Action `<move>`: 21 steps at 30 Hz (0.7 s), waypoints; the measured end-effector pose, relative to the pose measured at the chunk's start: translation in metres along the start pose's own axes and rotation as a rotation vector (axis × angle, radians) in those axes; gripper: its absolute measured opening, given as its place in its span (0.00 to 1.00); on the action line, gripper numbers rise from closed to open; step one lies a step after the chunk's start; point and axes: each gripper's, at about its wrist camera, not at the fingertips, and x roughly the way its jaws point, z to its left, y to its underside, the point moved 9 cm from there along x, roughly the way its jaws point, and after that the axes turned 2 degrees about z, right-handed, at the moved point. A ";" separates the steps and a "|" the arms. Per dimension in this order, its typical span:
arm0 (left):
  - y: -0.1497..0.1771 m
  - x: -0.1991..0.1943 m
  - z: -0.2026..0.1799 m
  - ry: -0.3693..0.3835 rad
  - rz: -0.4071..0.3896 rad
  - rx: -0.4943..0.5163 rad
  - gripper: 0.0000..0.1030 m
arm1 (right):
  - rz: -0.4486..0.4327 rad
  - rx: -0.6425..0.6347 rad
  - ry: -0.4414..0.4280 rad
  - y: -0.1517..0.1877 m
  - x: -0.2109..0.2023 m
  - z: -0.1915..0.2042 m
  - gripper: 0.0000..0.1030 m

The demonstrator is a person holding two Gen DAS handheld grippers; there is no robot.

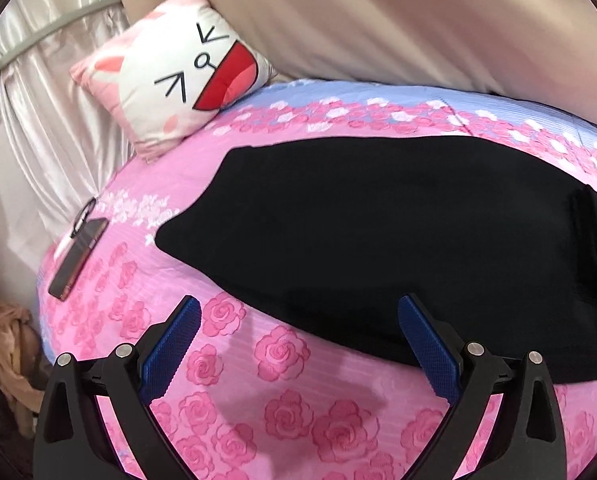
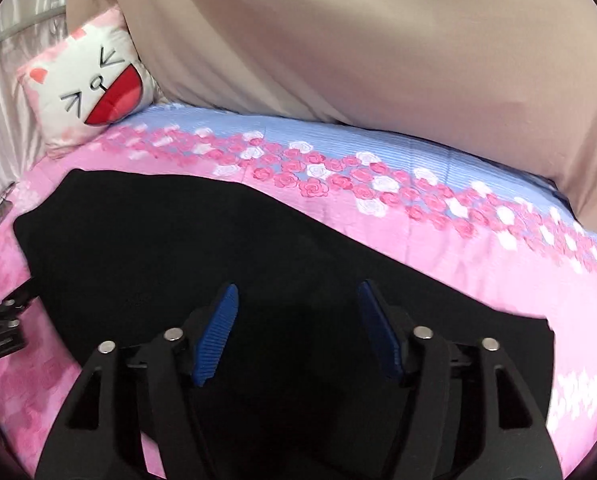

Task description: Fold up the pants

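On bed (image 1: 282, 364): black pants (image 1: 378, 240) flat. My left fingers (image 1: 298, 320) wide open, empty; right fingers (image 2: 298, 304) open, empty over pants. Cloth soft, limp, light; pinch hem edge.

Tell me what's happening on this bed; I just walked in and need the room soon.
A person is folding black pants spread on a pink rose-print bedspread, with a hand-held gripper in each hand. Both are open and hold nothing: the left hand-held gripper hovers at the pants' near edge, the right hand-held gripper over their middle. A cartoon pillow sits beyond.
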 end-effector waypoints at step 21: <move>-0.004 0.018 0.021 0.022 0.003 -0.021 0.95 | 0.038 -0.007 -0.006 0.001 0.011 0.040 0.83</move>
